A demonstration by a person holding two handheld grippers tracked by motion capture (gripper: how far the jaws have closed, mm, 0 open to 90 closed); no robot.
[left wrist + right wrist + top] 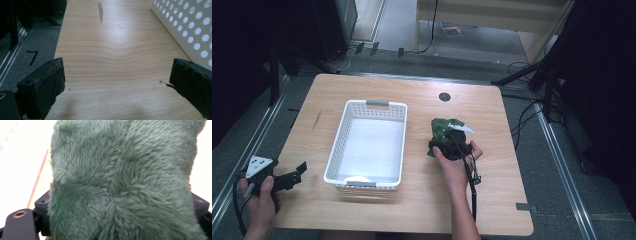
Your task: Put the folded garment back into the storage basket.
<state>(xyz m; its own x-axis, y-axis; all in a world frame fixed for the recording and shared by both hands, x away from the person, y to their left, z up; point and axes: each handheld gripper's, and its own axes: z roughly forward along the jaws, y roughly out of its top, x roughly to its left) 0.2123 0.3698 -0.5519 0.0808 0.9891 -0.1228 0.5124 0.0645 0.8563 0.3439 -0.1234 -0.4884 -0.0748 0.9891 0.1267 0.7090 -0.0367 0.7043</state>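
1 white basket (pixel 367 142), 1 green plush toy (pixel 443 131), 2 tongs: left (pixel 298 171), right (pixel 451 144).

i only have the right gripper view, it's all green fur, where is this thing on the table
Observer: The green plush toy sits on the table just right of the white basket, not in it.
Operator: is the basket empty
Observer: Nearly; a small pale thing lies at its near end, too small to tell what.
Operator: where's the other gripper
Observer: The left gripper is at the table's near left corner, fingers wide apart over bare wood, holding nothing.
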